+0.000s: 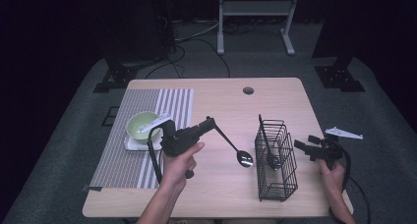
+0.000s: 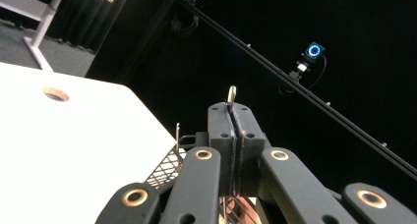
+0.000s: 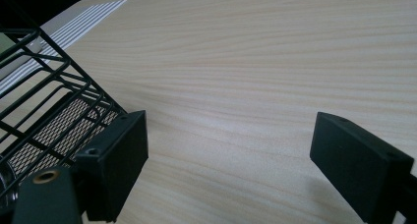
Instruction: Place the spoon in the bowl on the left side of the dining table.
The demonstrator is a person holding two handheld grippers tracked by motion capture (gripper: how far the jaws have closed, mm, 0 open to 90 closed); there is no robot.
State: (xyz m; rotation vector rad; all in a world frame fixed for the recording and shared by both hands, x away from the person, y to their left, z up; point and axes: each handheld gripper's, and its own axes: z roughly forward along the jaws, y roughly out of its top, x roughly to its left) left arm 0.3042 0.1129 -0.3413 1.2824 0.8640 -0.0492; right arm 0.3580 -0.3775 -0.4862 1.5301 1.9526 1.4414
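Left gripper clenched on a spoon; right gripper released beside the wire basket.

The left gripper (image 1: 211, 123) holds the handle end of a black spoon (image 1: 235, 149) between closed jaws; in the left gripper view the jaws meet with the handle tip (image 2: 231, 95) standing out past them. The spoon slants down and away from that gripper, its bowl just short of the black wire basket (image 1: 276, 162) and above the counter (image 1: 221, 184). A second utensil (image 1: 266, 144) stands inside the basket. The right gripper (image 1: 304, 148) sits on the basket's far side, jaws spread wide with bare counter between them. Behind the left gripper, a green bowl (image 1: 141, 125) rests on a striped mat (image 1: 118, 160).
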